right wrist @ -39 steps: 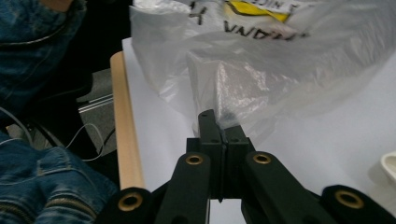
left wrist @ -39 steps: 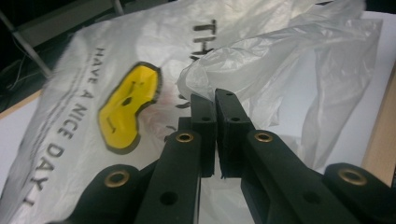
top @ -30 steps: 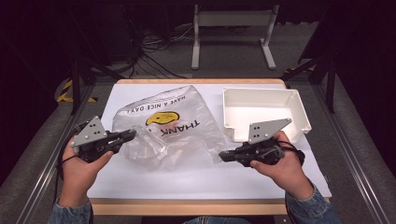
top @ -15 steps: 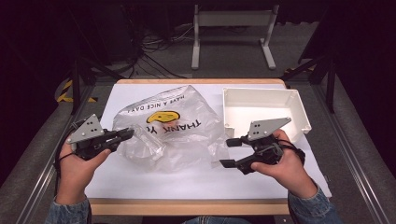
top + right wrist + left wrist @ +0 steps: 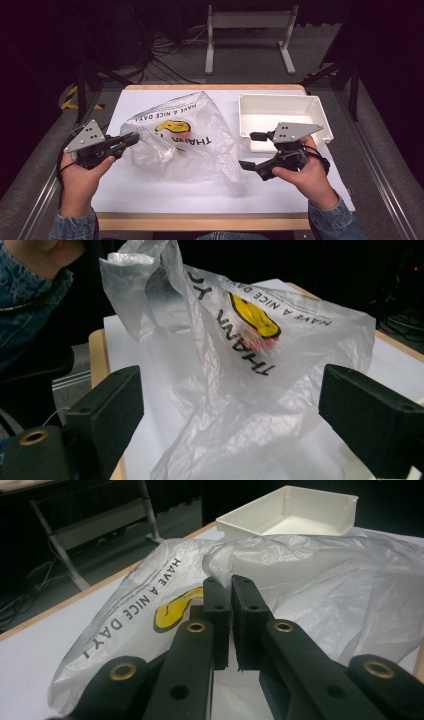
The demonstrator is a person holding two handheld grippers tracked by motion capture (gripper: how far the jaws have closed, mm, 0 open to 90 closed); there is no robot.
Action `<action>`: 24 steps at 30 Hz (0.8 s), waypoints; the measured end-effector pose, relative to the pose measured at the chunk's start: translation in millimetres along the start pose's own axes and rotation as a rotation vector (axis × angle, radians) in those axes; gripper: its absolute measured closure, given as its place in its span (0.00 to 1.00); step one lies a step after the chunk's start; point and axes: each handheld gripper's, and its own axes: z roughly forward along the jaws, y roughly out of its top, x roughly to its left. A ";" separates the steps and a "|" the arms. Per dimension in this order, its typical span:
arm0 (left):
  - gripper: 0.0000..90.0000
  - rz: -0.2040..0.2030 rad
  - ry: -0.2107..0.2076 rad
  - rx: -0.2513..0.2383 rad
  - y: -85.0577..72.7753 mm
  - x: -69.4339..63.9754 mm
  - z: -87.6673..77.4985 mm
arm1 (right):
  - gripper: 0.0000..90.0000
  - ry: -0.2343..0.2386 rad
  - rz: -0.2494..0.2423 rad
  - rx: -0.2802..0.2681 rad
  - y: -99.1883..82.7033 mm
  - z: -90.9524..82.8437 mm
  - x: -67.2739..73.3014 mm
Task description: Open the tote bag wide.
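Lying crumpled across the middle of the white table cover (image 5: 150, 192): thin clear plastic bag (image 5: 185, 145), printed with a yellow smiling face and dark lettering, its near corner trailing toward the table's front edge. Puffed up on the left side, flatter toward the right. Seen again in the left gripper view (image 5: 320, 590) and in the right gripper view (image 5: 240, 370), where a fold stands lifted at the far side.

Pinched at the bag's left edge by the left gripper (image 5: 131, 140), jaws drawn together with a fold of the film apparently caught at the tips; in its own view (image 5: 230, 615) the two black pads stand almost touching, with bag film just beyond them.

Hovering just right of the bag: right gripper (image 5: 252, 150), jaws spread wide, having just been opening, nothing between them but air; in its own view (image 5: 230, 420) the pads sit far apart with the bag ahead of them.

Resting at the table's far right: white tray (image 5: 320, 112), just behind the right gripper and close to the bag's right edge.
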 end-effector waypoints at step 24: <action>0.97 -0.057 -0.009 -0.081 -4.3 4.3 0.9 | 0.03 0.096 -0.043 0.107 5.6 101.5 -3.2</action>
